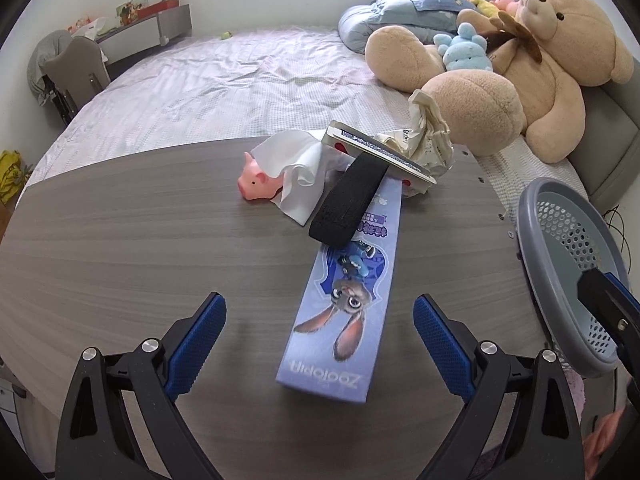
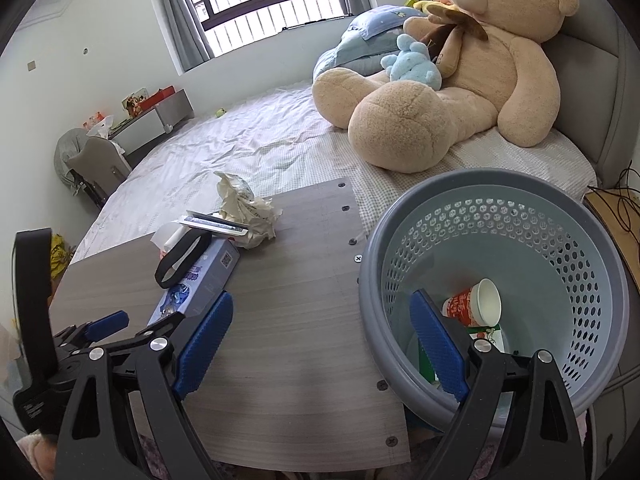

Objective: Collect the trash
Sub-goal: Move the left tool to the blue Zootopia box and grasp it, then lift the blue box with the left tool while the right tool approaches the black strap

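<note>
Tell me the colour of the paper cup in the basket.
Red outside, white inside; cup shows best in the right wrist view.

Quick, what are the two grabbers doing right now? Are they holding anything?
Left gripper: open, holding nothing, above the purple box.
Right gripper: open, holding nothing, at the bin's rim.

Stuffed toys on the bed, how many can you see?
4, maybe more hidden. The big teddy bear sits against the headboard, a blue plush lies on its lap, and a yellow plush and a pink plush sit behind it by the pillow.
</note>
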A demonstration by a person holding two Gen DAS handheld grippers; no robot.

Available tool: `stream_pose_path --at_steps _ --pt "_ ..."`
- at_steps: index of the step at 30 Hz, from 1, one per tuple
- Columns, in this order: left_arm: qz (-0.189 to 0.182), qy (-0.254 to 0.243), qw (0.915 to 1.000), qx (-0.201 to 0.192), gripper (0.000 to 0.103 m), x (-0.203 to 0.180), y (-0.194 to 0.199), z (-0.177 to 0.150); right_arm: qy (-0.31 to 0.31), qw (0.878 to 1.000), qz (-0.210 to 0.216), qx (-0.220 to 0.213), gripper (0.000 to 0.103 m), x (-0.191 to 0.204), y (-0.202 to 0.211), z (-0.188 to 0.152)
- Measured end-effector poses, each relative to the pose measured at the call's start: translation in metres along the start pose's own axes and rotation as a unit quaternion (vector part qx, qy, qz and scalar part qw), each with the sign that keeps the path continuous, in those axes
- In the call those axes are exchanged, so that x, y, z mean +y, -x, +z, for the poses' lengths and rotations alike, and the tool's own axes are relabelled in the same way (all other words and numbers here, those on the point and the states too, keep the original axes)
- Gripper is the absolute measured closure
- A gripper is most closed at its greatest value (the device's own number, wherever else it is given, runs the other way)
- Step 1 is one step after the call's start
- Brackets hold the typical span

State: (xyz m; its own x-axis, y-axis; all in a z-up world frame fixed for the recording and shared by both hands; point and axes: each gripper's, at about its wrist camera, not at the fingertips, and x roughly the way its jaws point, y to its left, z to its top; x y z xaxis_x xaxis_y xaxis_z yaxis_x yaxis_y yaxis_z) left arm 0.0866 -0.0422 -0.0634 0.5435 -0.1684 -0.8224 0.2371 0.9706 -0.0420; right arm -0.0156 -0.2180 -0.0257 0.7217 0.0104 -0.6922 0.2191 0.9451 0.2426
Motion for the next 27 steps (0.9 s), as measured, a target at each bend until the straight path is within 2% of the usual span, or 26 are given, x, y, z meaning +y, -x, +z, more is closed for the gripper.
stream_pose_path --at_steps 3,8,11,27 --pt "0.002 -0.007 1.0000 0.001 0.020 -0.003 -0.008 0.001 -0.001 1.000 0.000 0.005 0.017 -0.001 -0.002 -0.001" --pt "-0.012 -0.010 0.9997 0.018 0.050 -0.002 -0.018 0.000 0.000 1.000 -0.002 0.009 0.017 0.001 -0.003 -0.001" --pt "-0.022 -0.009 0.9996 0.018 0.056 0.002 -0.016 -0.002 0.004 1.000 0.000 0.013 0.017 0.005 -0.005 -0.001" --pt "-0.039 -0.024 0.9990 -0.003 0.060 0.049 0.038 -0.034 0.053 0.997 0.029 0.047 0.017 0.052 -0.024 -0.011"
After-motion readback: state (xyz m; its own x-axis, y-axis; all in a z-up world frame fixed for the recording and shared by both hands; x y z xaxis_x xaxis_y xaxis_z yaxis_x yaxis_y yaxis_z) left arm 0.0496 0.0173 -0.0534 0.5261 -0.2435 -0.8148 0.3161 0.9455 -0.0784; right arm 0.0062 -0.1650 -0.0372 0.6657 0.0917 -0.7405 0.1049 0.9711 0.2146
